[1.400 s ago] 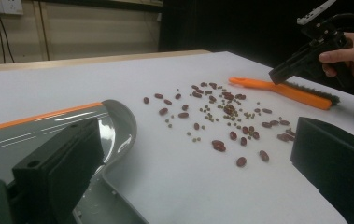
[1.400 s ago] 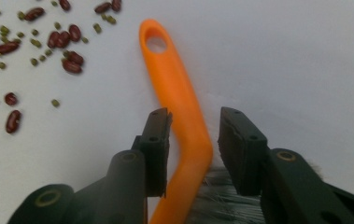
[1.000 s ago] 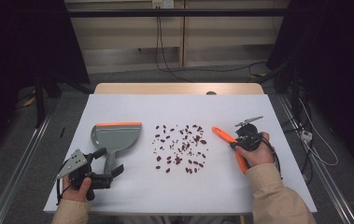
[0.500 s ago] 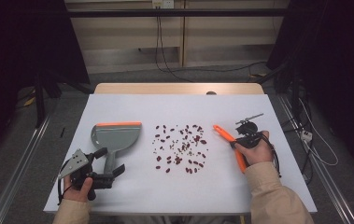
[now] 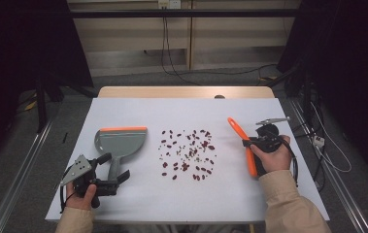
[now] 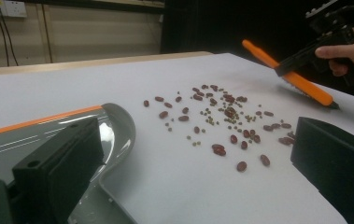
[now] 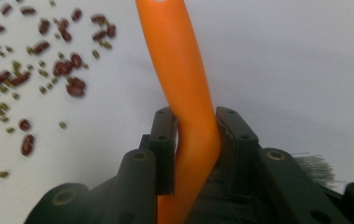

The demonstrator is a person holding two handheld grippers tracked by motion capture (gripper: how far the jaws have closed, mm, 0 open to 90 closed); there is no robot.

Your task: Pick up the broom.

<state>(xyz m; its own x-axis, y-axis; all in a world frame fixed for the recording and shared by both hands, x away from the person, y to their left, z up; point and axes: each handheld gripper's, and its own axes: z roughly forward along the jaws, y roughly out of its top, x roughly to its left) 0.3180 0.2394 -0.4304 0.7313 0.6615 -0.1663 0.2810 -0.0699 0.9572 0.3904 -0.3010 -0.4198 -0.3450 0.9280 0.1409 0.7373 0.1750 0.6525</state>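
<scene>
Grey dustpan (image 5: 122, 141) empty; beans (image 5: 187, 153) on table (image 5: 288, 194).

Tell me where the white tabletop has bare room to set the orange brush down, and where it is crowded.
Bare patches: the far strip behind the dustpan and the scattered beans, up to the wooden table edge; the near strip between the two hands; the far right corner beyond the orange brush. Crowded: the middle with the beans, and the left with the dustpan.
</scene>
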